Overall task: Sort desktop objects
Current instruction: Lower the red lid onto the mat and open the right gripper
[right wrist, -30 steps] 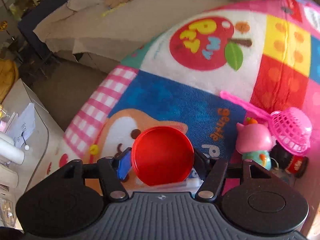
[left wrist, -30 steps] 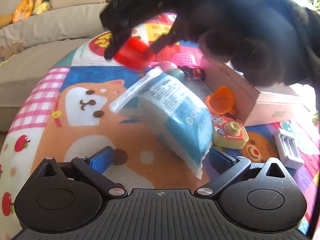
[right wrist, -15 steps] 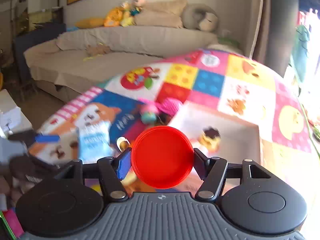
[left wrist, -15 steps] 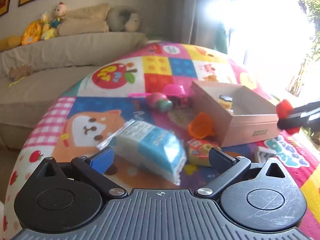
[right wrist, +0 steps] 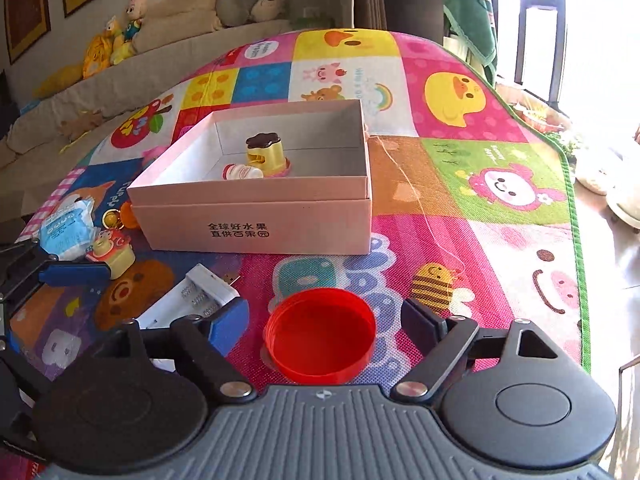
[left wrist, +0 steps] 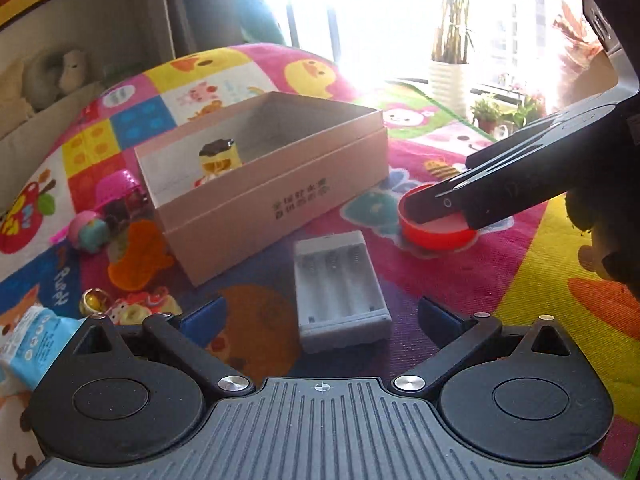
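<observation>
A red lid (right wrist: pixel 320 334) lies on the play mat between the spread fingers of my right gripper (right wrist: pixel 325 318), which is open around it and not touching it. It shows too in the left wrist view (left wrist: pixel 436 229), under the right gripper's fingers (left wrist: pixel 440 200). My left gripper (left wrist: pixel 320 312) is open and empty, with a white battery holder (left wrist: pixel 340 288) on the mat between its fingers. The pink box (right wrist: pixel 256 220) (left wrist: pixel 280 204) holds a yellow toy (right wrist: pixel 266 152) and a small white toy (right wrist: pixel 242 172).
Left of the box lie a blue-white packet (right wrist: pixel 66 226), a yellow-red toy (right wrist: pixel 112 250), an orange piece (left wrist: pixel 138 256), a pink-green toy (left wrist: pixel 88 230) and a pink scoop (left wrist: pixel 118 188). A sofa with plush toys (right wrist: pixel 116 40) stands behind. The mat's green edge (right wrist: pixel 576 216) runs on the right.
My left gripper let go of the blue-white packet, which now lies at the left, and moved over to the battery holder. My right gripper carried the red lid down beside the box and opened.
</observation>
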Demonstrator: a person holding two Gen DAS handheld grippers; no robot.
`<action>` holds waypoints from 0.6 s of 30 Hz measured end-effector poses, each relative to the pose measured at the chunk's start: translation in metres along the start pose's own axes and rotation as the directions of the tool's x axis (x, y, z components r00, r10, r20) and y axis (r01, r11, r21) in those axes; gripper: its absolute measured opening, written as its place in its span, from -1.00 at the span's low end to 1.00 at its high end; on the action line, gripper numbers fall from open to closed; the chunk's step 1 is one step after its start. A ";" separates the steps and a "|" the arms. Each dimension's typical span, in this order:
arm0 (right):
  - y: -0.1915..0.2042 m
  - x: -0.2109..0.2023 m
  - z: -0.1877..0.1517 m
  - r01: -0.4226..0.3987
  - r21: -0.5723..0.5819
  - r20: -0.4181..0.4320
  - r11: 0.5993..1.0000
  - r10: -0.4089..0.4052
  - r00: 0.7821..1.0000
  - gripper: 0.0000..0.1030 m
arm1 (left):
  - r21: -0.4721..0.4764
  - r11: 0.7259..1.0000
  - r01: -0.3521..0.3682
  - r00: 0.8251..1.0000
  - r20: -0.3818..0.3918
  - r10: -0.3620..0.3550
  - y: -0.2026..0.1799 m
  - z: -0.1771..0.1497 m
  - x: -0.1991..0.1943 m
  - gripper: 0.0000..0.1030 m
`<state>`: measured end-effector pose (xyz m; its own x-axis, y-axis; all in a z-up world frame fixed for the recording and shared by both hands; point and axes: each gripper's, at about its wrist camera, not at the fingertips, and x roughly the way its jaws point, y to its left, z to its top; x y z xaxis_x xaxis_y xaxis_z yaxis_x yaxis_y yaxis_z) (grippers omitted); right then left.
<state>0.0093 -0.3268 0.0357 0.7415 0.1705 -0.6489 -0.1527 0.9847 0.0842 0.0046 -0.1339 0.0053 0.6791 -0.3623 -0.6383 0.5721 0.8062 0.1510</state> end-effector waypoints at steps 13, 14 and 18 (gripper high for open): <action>-0.003 0.009 -0.005 -0.018 0.036 0.008 0.999 0.018 1.000 0.72 | -0.161 0.978 -0.134 0.990 -0.060 0.126 0.077 -0.010 0.005 1.00; -0.001 0.008 -0.004 -0.024 0.026 0.012 0.999 0.024 1.000 0.72 | -0.174 0.973 -0.155 0.987 -0.066 0.146 0.086 -0.011 0.004 1.00; 0.014 0.005 0.000 -0.026 -0.023 0.045 0.999 0.027 0.999 0.72 | -0.233 0.953 -0.193 0.981 -0.066 0.183 0.098 -0.016 -0.006 1.00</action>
<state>0.0108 -0.3126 0.0339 0.7661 0.1984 -0.6113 -0.1868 0.9788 0.0835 0.0491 -0.0450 0.0123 0.7402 -0.1772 -0.6486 0.3066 0.9475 0.0910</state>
